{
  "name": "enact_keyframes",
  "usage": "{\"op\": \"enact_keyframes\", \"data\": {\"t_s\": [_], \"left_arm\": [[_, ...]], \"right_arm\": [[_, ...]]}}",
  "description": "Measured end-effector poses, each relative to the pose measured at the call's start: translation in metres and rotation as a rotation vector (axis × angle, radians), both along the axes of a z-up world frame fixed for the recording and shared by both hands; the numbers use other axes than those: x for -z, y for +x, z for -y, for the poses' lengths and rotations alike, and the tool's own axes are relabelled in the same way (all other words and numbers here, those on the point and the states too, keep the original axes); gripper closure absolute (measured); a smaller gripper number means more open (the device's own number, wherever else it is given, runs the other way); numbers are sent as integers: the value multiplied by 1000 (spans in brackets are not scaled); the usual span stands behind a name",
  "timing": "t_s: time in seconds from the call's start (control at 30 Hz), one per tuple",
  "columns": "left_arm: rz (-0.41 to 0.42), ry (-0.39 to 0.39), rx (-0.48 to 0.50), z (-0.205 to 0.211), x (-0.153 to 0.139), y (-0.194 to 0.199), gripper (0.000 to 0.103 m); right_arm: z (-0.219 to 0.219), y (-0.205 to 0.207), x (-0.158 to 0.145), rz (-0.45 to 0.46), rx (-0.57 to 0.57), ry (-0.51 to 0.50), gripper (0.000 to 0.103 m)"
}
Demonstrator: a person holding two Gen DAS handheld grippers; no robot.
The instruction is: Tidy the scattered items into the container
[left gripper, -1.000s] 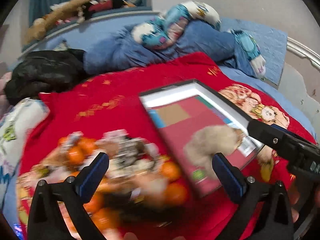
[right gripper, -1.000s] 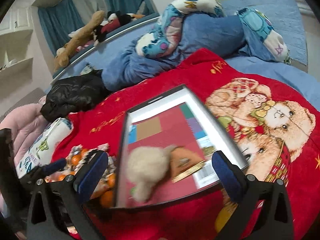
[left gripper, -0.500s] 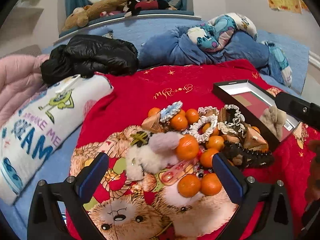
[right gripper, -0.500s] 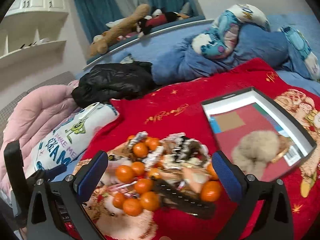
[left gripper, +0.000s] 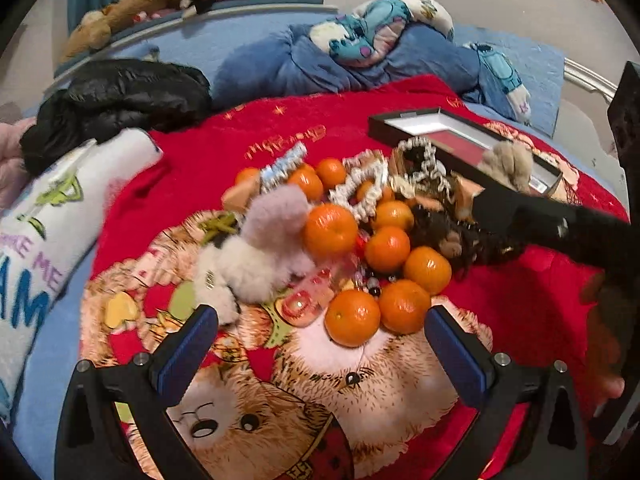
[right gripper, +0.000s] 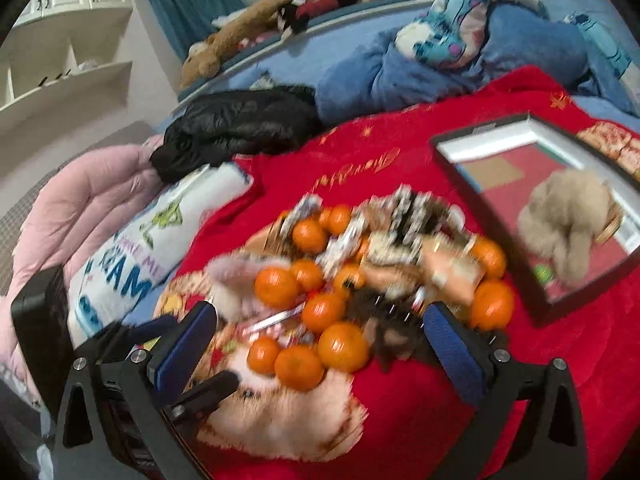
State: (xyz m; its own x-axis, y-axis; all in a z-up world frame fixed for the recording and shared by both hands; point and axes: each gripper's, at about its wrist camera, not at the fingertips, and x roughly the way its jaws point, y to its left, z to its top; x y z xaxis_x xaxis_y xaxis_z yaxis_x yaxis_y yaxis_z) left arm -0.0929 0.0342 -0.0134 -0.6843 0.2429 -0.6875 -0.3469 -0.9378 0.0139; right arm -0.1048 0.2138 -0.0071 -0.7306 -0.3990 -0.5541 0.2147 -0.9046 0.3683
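Observation:
A heap of small oranges, fluffy pompoms, hair clips and dark scrunchies lies on a red bear-print blanket. Behind it on the right sits a shallow black-rimmed box holding a beige pompom. My left gripper is open just in front of the heap with nothing between its fingers. In the right wrist view the same oranges and box show blurred, and my right gripper is open over the heap's near side.
A white printed pillow and a black jacket lie to the left. Blue bedding with a plush toy is piled at the back. The right gripper's black body crosses the left wrist view on the right.
Both views have swung from the box to the heap and come closer to it. Both grippers stay open and hold nothing.

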Motion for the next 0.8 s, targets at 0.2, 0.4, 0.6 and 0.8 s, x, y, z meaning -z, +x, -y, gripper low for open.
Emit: {"op": "enact_keyframes", "data": {"t_s": [0.2, 0.4, 0.6, 0.8], "left_arm": [[48, 44, 33, -3, 13, -14, 0], [51, 25, 13, -6, 21, -18, 17], [76, 52, 13, -5, 26, -22, 39], [86, 67, 13, -4, 28, -21, 44]], "right_arm": [[-1, -3, 5, 23, 17, -6, 0], [-13, -4, 12, 59, 53, -28, 0], [-7, 2, 11, 53, 23, 16, 0], [-13, 1, 14, 71, 37, 19, 0]]}}
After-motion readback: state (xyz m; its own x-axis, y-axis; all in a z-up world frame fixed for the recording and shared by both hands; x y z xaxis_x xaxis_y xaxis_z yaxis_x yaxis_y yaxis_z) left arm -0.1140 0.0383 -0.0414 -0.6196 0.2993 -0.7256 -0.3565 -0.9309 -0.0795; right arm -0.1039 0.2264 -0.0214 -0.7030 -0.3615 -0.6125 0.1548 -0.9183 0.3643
